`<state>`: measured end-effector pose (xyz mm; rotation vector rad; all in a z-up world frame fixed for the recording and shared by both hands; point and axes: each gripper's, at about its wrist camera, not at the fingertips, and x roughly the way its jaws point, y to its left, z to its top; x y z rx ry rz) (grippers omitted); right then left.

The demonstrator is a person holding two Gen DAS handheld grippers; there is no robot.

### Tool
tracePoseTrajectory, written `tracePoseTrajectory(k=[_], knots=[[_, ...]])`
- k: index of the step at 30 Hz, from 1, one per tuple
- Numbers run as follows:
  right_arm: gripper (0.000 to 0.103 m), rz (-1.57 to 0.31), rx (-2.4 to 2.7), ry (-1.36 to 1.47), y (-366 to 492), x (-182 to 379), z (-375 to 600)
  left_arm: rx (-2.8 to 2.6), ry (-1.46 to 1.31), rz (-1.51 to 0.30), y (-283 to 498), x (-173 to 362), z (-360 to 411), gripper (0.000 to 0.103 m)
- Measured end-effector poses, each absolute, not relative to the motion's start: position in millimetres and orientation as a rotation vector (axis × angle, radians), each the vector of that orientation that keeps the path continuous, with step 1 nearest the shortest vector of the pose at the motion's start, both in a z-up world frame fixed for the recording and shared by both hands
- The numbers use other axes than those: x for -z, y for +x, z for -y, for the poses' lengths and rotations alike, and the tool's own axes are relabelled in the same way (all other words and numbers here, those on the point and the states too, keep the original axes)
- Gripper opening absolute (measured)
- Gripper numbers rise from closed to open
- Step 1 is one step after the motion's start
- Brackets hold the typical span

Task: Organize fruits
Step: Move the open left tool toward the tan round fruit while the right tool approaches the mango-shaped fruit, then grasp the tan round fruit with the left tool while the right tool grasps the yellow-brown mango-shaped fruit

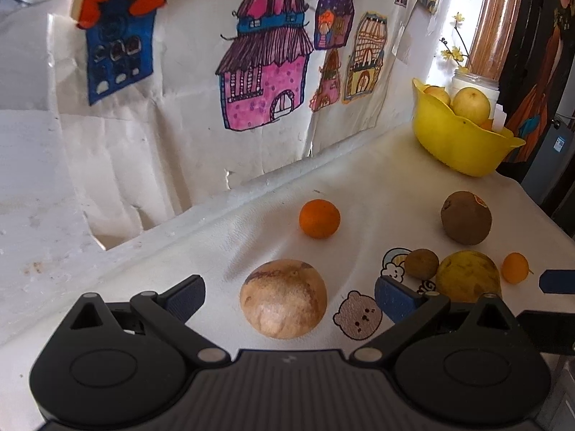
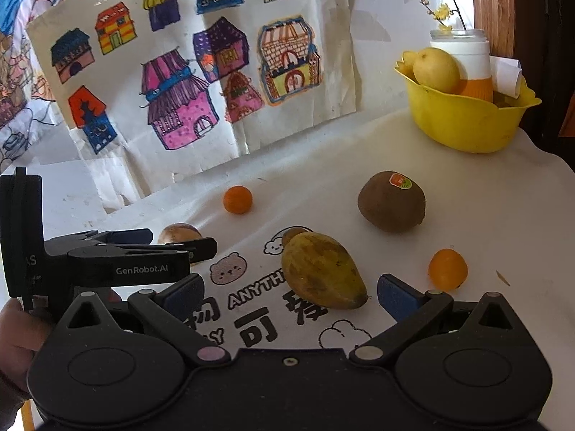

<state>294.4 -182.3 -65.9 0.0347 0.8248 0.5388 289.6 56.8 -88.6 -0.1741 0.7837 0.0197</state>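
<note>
cloth [image 2: 467, 215] lies bare between the scattered fruit. my left gripper [image 1: 289, 296] is spread wide around the tan round fruit [image 1: 283, 298], not touching; my right gripper [image 2: 289, 292] is wide, mango [image 2: 323, 274] just ahead. kiwi [image 2: 391, 202] beyond, yellow bowl [image 2: 463, 122] at far right edge.

**Open jaws either side of a tan fruit**

The left hand-held gripper [image 1: 289, 296] hangs low over the white-covered tabletop [image 1: 377, 179], jaws spread wide, with a round tan mottled fruit [image 1: 283, 299] between the blue pads and touching neither. Beyond it sits a small orange [image 1: 319, 218]. To the right lie a large brown kiwi [image 1: 466, 217], a smaller brown fruit [image 1: 421, 264] touching a yellow mango [image 1: 467, 276], and a tiny orange fruit [image 1: 515, 268]. A yellow bowl [image 1: 456, 143] holding pale yellow fruit stands at the far right corner.
</note>
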Motion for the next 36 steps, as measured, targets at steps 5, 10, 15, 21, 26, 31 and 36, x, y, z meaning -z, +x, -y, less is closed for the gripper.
tracePoseTrajectory(k=[5,10,15,21,26,31,36], knots=[[0.102,-0.83,-0.536,0.031,299.0,68.3,181.0,-0.011,-0.18,-0.791,292.4,93.1,-55.6,0.102],[0.102,-0.833,-0.542,0.027,301.0,70.3,179.0,-0.011,-0.18,-0.793,293.3,96.3,-56.2,0.1],[0.102,-0.84,-0.542,0.027,301.9,73.2,176.8,-0.029,-0.14,-0.784,293.3,98.9,-55.3,0.093],[0.102,-0.845,-0.544,0.022,303.7,73.5,173.8,-0.039,-0.104,-0.771,288.8,99.1,-53.2,0.079],[0.102,-0.85,-0.546,0.011,307.0,74.3,171.9,-0.037,-0.032,-0.758,285.3,99.3,-46.5,0.057],[0.102,-0.855,-0.544,-0.004,312.4,77.1,170.3,-0.021,-0.033,-0.743,282.3,98.5,-46.1,0.054],[0.102,-0.868,-0.533,-0.044,325.0,85.2,168.2,0.0,-0.058,-0.749,277.0,96.2,-48.7,0.053]])
